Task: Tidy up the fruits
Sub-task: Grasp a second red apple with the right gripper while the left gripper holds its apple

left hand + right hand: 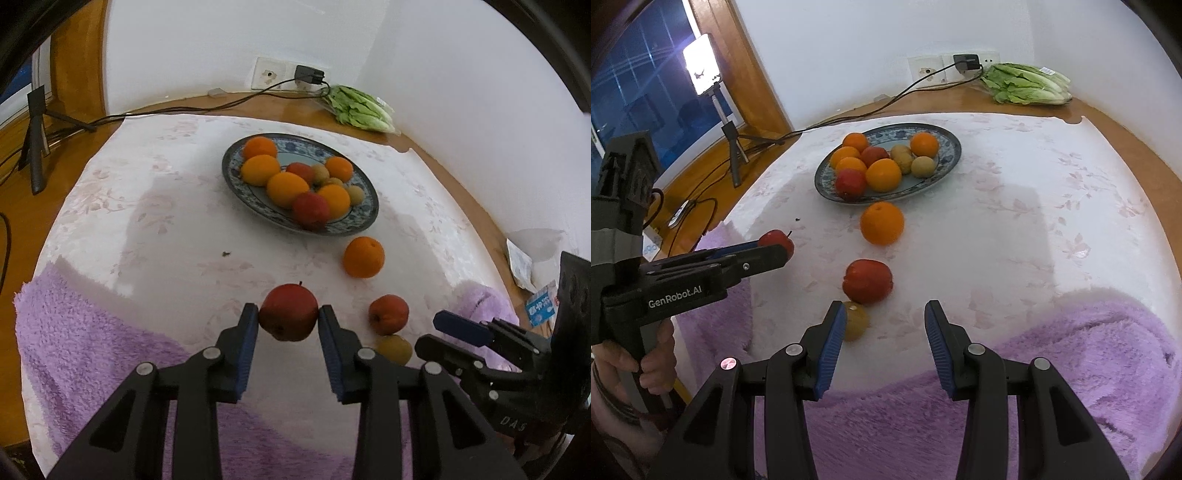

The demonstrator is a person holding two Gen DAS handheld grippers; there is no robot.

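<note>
Red apple [289,312]: clamped between both blue pads of left gripper [288,314], stem up, seemingly lifted just clear of white floral tablecloth [147,206], near front edge beside purple towel [92,325].
Step in hand, judged: carry stage of 1 pick, fruit secured, not yet delivered.
Destination, judged: blue-patterned plate [364,218], further back on cloth, already loaded with oranges, red fruits and small brownish fruits.
Next move, judged: forward over cloth toward plate, over or around loose orange [364,257] in the path; release into bare part of plate, since a drop onto the pile risks a roll-off.
Loose stock on cloth: 1 orange, 1 smaller red fruit [867,281], 1 yellowish fruit [856,320] touching it.
Right gripper [884,325]: jaws parted, nothing between them, hovering near yellowish fruit.
</note>
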